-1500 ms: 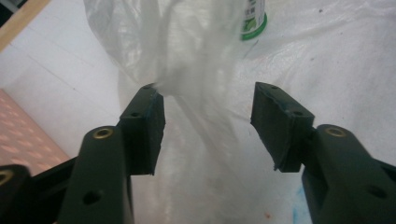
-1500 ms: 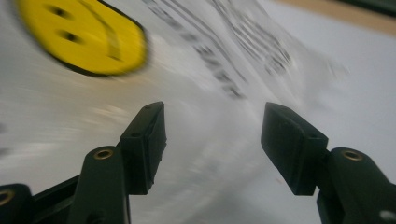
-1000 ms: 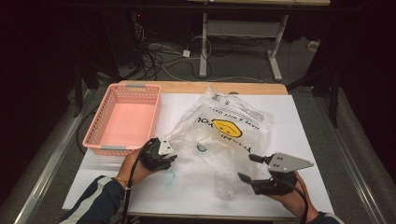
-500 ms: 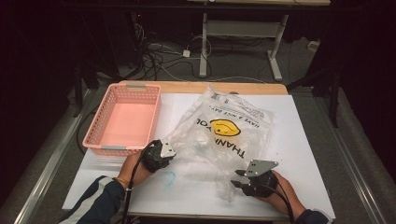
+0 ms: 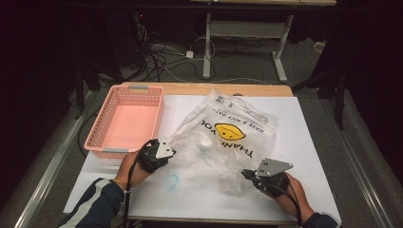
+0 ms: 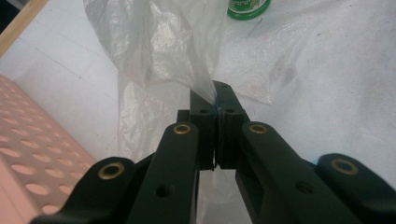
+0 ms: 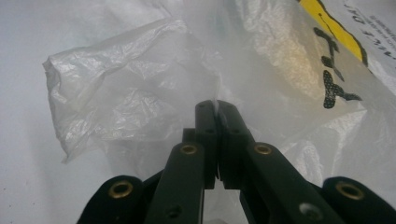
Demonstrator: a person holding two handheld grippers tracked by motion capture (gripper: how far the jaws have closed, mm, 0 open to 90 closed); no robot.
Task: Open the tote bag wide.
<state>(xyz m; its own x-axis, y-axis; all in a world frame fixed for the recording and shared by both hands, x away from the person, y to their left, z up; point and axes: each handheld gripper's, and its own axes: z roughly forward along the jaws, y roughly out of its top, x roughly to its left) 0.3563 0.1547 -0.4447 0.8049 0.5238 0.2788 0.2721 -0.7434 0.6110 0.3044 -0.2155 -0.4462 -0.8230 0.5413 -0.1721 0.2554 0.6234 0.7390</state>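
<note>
A clear plastic bag (image 5: 228, 130) printed with a yellow smiley and "THANK YOU" lies crumpled in the middle of the white table cover (image 5: 309, 142). My left gripper (image 5: 171, 151) is at the bag's left edge, and in the left gripper view it (image 6: 215, 105) is shut on a pulled-up fold of the film (image 6: 163, 42). My right gripper (image 5: 244, 174) is at the bag's near right corner. In the right gripper view its jaws (image 7: 215, 109) are pressed together with thin film (image 7: 130, 102) caught at the tips.
A pink perforated basket (image 5: 126, 123) stands empty at the table's left, close to my left hand; its wall (image 6: 28, 177) is beside the left jaws. A round green-rimmed item (image 6: 247, 7) lies beyond the bag's film. The wooden table edge (image 5: 190, 89) runs along the back.
My right gripper has moved left to the bag's near edge and gone from spread open to shut on the film. The left gripper has kept its hold and barely moved.
</note>
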